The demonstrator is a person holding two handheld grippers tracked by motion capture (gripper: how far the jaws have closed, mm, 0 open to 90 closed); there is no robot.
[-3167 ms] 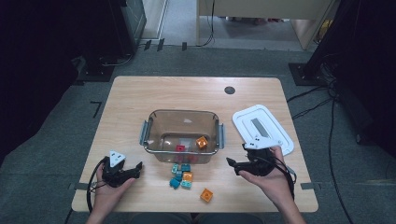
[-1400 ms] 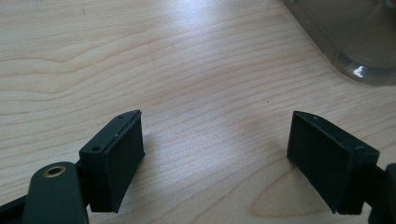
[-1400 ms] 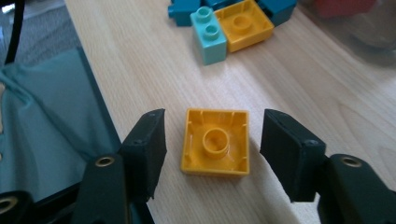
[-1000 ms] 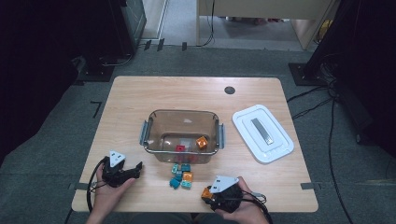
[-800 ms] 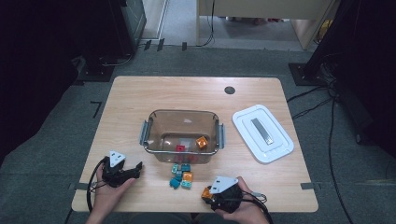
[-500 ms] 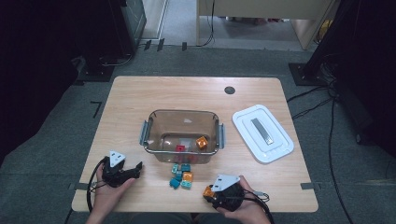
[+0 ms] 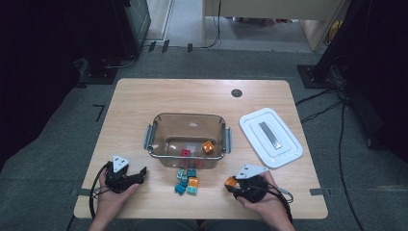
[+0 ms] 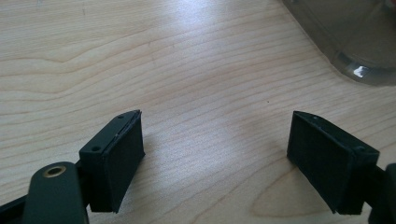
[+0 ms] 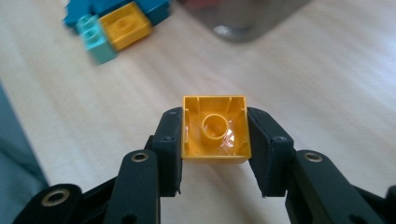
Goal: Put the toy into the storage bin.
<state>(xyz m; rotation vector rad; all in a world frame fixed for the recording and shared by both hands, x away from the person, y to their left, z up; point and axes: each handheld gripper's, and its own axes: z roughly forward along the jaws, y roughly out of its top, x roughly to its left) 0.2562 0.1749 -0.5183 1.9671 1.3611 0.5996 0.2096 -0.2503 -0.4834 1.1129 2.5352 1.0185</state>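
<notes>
The right gripper [image 9: 215, 149] is clamped on an orange brick [image 9: 215, 129], hollow underside facing the camera, held just above the table [image 7: 144, 101]. Ahead of it and to its left lies a cluster of teal and orange bricks [image 7: 186, 181], with the clear bin [image 7: 186, 139] just beyond. The left gripper [image 8: 215, 161] rests with its jaws spread wide and nothing between them, the bin's corner ahead to its right.

- Two hand-held grippers, the left gripper [image 7: 139, 174] and the right gripper [image 7: 234, 186], are black, each topped with a pale grey three-cornered plate.
- Black cables trail from both.
- Brass-coloured rivets mark the jaw linkages.
</notes>
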